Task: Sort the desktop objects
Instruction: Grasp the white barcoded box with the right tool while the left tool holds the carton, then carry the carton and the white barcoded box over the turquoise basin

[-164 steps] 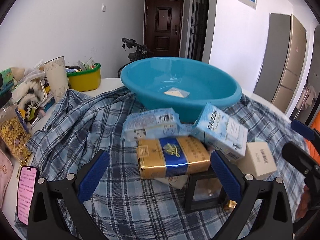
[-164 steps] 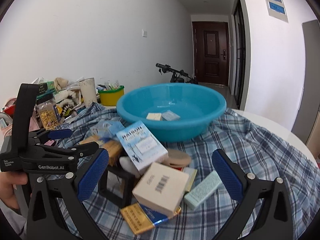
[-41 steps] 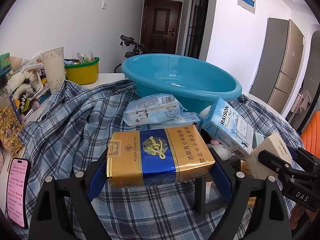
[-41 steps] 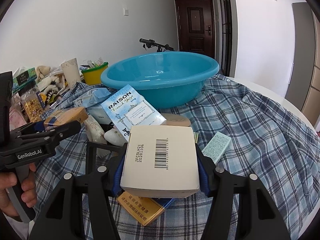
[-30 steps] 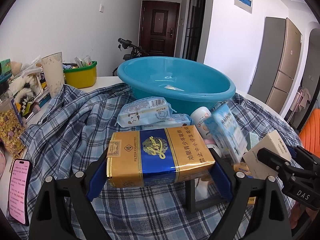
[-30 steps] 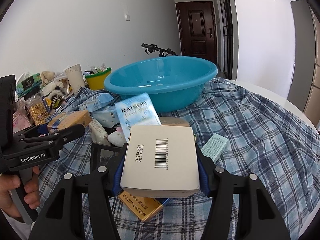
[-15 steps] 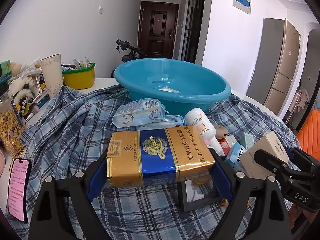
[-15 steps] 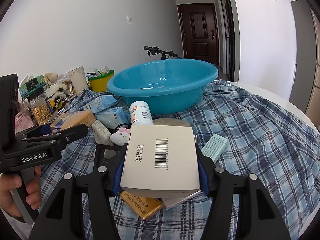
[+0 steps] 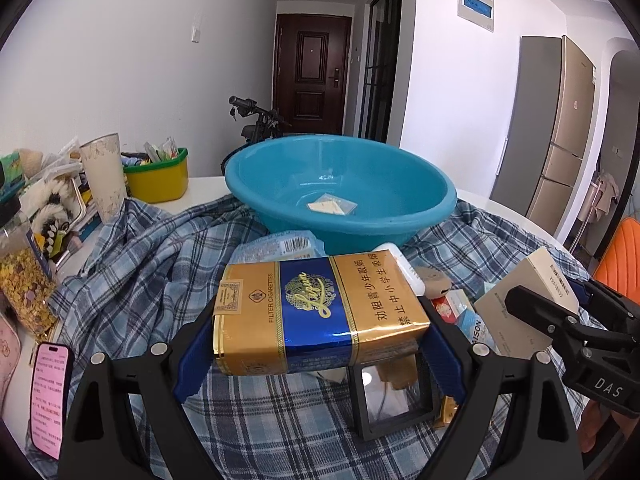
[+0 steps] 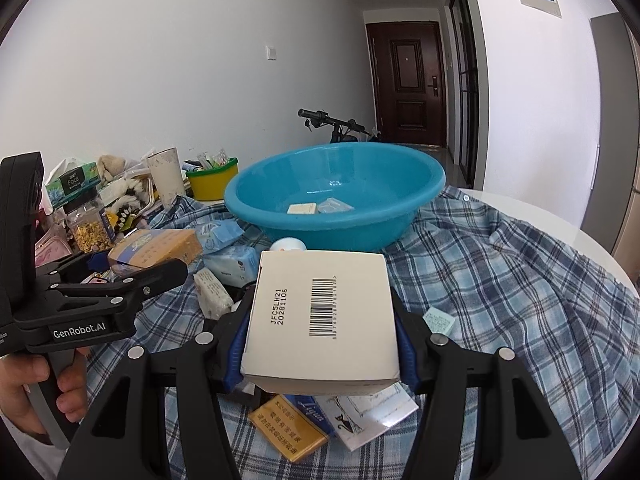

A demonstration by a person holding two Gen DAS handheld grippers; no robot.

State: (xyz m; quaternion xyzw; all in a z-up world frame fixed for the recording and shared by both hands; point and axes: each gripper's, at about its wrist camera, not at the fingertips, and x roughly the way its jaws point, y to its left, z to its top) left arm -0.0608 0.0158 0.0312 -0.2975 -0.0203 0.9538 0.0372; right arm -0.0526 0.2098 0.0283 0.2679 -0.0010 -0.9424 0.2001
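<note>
- Left wrist view: our left gripper [image 9: 320,344] has its blue pads clamped wide on the ends of a gold-and-blue cigarette carton [image 9: 320,316], held clear above the plaid cloth [image 9: 132,264].
- Right wrist view: our right gripper [image 10: 320,340] is closed about halfway on a white barcoded box [image 10: 320,316], also lifted off the pile.
- Beyond both sits the blue basin [image 9: 340,192], holding only two small flat packets, so we judge sorting barely begun.
- Left on the cloth: a tissue pack [image 10: 234,264], a white bottle [image 10: 288,245], a second gold carton [image 10: 292,428], a black frame [image 9: 394,396], and a small green box [image 10: 439,320].
</note>
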